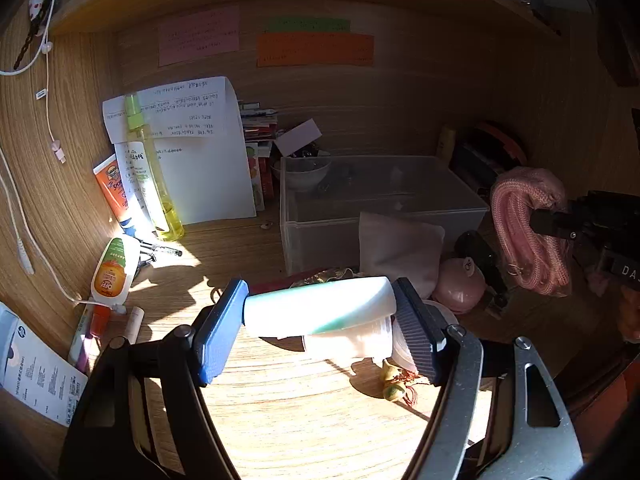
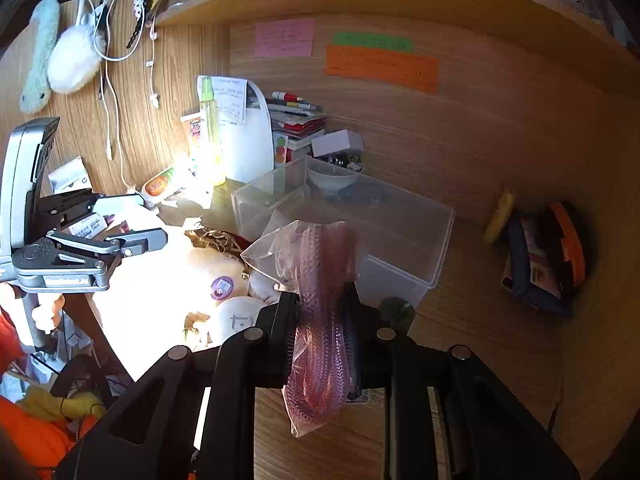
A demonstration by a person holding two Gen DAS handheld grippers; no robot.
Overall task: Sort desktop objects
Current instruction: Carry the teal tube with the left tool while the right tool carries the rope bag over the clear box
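Wood tabletop: sunlit at the near middle, shaded toward 3 o'clock, with a wood back wall and a shelf above.
Far left, 9 o'clock: an orange-capped tube lies flat; behind it a sunscreen tube and a yellow spray bottle stand against white papers.
Wall, 12 o'clock: a pink note, a green note and an orange note.
Left gripper: fingers part-open, clamped on the two ends of a white-and-teal tube that lies crosswise between a blue pad at 9 o'clock and a dark ribbed pad at 3 o'clock, held clear above the tabletop.
Under the tube, 5 o'clock: a small yellow charm with red tassel on the tabletop.
Middle: a clear bin stands on the tabletop; a bowl sits behind it. A white pouch leans on its front, with a pink round case just beside it at 4 o'clock.
Right gripper: fingers narrow, pinched tight on a clear bag of pink cord. The bag hangs in front of the bin, its top sticking up above the fingers and its bottom drooping below them.
Far right, 3 o'clock: a dark pouch with orange trim against the wall, a yellow item just beside it.
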